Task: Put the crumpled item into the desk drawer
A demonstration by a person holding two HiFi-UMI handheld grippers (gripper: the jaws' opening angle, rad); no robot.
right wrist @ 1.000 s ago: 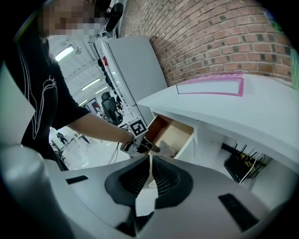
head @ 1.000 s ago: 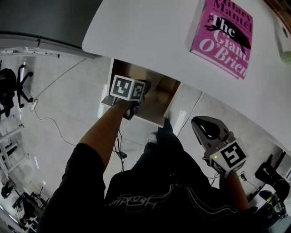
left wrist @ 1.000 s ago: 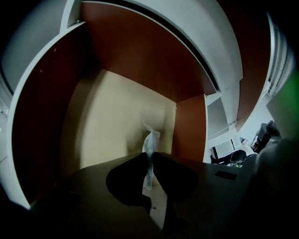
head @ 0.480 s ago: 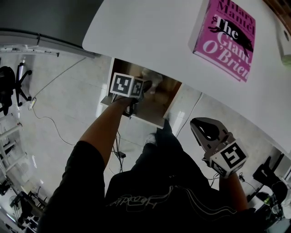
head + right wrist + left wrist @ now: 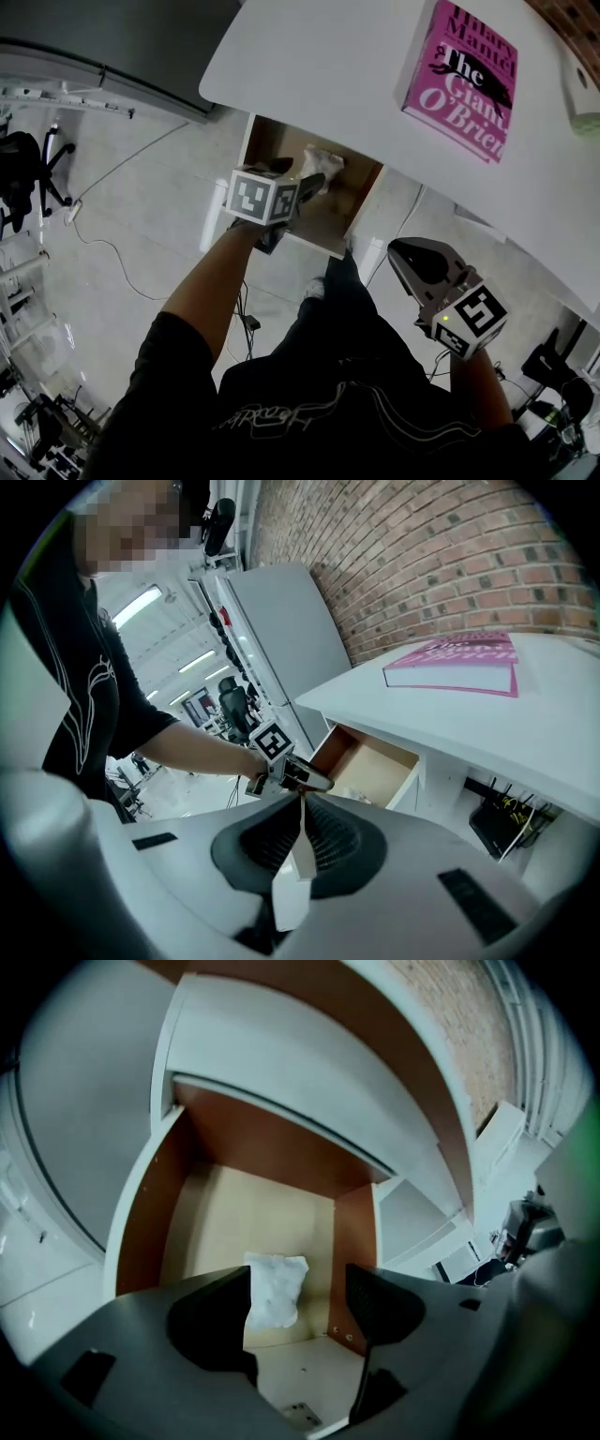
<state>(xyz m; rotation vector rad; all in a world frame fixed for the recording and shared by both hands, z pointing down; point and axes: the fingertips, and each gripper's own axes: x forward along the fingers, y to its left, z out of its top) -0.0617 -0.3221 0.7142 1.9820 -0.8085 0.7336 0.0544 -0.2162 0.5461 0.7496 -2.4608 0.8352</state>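
The crumpled white item (image 5: 321,165) (image 5: 275,1288) is inside the open desk drawer (image 5: 330,223) (image 5: 234,1213), on its pale wooden floor. My left gripper (image 5: 298,176) (image 5: 298,1283) hovers just above the drawer, and its jaws are opening, wide apart. The item shows in the gap beyond them, and neither pad touches it. My right gripper (image 5: 405,255) (image 5: 302,803) is shut with nothing in it, held low at the right, off the desk's front edge.
A pink book (image 5: 464,75) (image 5: 459,663) lies on the white desk (image 5: 319,66) above the drawer. The drawer juts out under the desktop's edge. Cables run over the pale floor (image 5: 141,216). A black office chair (image 5: 23,173) stands far left.
The left jaws have gone from shut to wide open and let the crumpled item go; it now shows inside the drawer. The right gripper has barely moved.
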